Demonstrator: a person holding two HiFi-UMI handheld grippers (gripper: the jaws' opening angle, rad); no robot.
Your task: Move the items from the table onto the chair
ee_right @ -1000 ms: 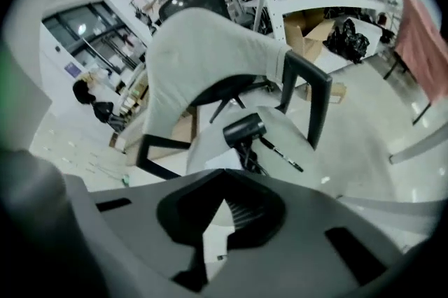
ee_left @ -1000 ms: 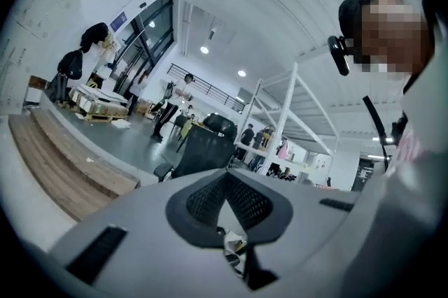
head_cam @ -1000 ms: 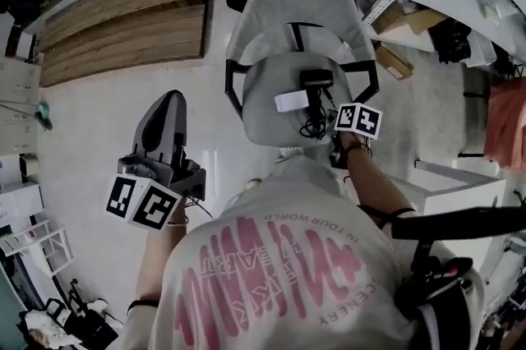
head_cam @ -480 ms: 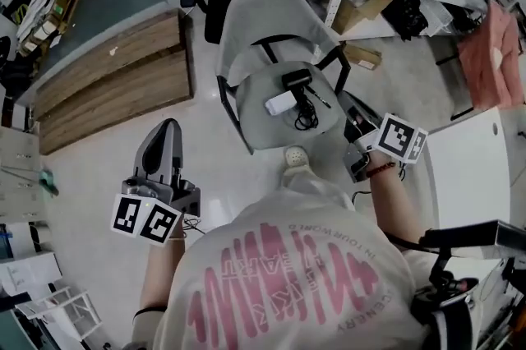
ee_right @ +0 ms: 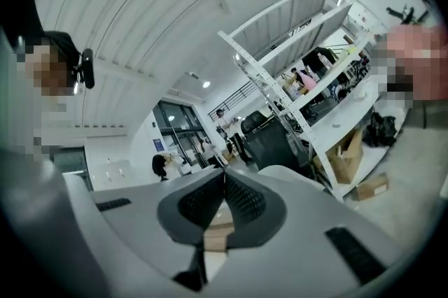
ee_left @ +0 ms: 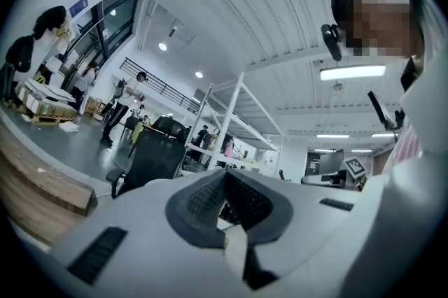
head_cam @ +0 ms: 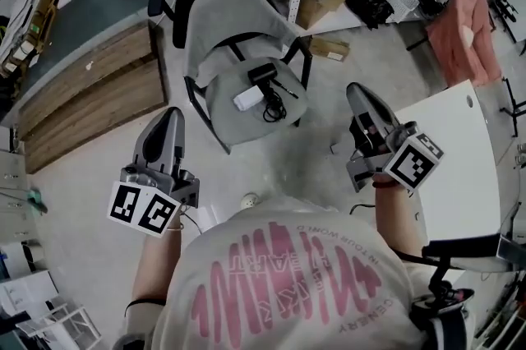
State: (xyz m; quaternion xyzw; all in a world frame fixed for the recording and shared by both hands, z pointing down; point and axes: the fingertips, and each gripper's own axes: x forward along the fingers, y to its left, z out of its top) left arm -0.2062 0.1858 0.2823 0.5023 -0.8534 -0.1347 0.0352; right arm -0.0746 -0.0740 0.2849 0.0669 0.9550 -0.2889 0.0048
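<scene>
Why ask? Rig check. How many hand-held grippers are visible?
2: left hand-held gripper over the floor beside the chair; right hand-held gripper near the white table. None seems hidden.

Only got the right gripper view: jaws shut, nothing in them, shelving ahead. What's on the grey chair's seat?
Observer: The grey padded chair holds a white rectangular block, a black boxy device and a looped black cable.
Operator: Right gripper versus chair?
Observer: The right gripper is right of the chair, over floor, beside the white table.
Operator: Left one?
Observer: The left gripper is left of the chair, jaws shut, empty.
</scene>
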